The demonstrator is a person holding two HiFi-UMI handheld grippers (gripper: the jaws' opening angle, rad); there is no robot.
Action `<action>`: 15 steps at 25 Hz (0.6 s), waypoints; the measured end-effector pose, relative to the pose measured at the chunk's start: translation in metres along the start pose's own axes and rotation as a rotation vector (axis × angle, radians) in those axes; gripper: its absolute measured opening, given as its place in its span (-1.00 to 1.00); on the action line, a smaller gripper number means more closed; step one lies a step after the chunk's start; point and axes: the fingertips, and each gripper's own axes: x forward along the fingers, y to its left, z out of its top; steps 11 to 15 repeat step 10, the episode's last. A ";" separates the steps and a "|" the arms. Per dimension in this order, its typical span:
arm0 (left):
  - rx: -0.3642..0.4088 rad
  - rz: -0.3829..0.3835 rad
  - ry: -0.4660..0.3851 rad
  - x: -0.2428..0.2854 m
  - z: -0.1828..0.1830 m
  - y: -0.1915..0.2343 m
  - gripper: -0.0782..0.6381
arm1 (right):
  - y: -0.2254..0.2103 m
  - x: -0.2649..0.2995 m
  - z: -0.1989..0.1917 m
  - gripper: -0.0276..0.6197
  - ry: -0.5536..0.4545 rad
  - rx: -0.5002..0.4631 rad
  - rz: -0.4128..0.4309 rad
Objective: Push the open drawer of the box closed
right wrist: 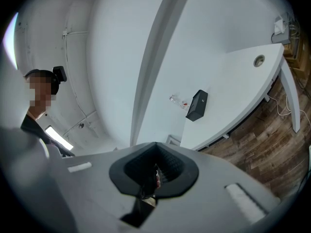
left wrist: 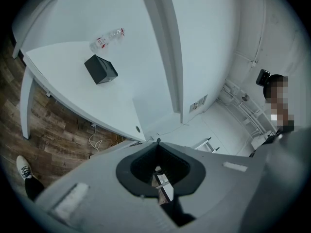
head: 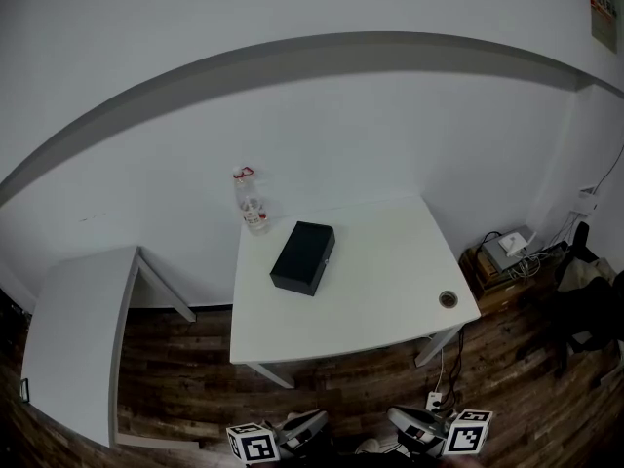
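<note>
The black box (head: pixel 303 257) lies flat near the middle of a white table (head: pixel 380 281), just in front of a clear plastic bottle (head: pixel 251 203) that stands at the table's far left edge. The likeliest trouble is that a shove sends the whole box skating over the smooth top instead of seating its drawer. The box looks light and nothing braces it. A push from the near side would carry it toward the bottle and could topple it, and a push off its centre line would spin it.

The box's long axis runs diagonally, from its near-left end to its far-right end, which angles away from the bottle toward the rear of the table. From this range no protruding drawer can be made out, so which end opens cannot be told. Choosing the wrong face is a second risk.

A round cable hole (head: pixel 448 299) sits at the table's near right corner, well apart from the box. The left gripper (head: pixel 300 427) and right gripper (head: pixel 417 425) hang low over the wooden floor (head: pixel 175 359), short of the table, each clenched on nothing. A second white table (head: pixel 78 330) stands off to the left.
</note>
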 end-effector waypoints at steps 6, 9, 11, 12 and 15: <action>-0.001 0.016 0.022 0.007 -0.001 -0.003 -0.78 | -0.005 -0.004 0.003 -0.91 -0.013 0.005 -0.005; 0.005 0.017 0.026 0.010 -0.001 -0.002 -0.78 | -0.007 -0.004 0.005 -0.91 -0.011 0.004 -0.006; 0.007 0.014 0.026 0.010 -0.001 -0.001 -0.78 | -0.008 -0.004 0.005 -0.91 -0.009 0.004 -0.007; 0.007 0.014 0.026 0.010 -0.001 -0.001 -0.78 | -0.008 -0.004 0.005 -0.91 -0.009 0.004 -0.007; 0.007 0.014 0.026 0.010 -0.001 -0.001 -0.78 | -0.008 -0.004 0.005 -0.91 -0.009 0.004 -0.007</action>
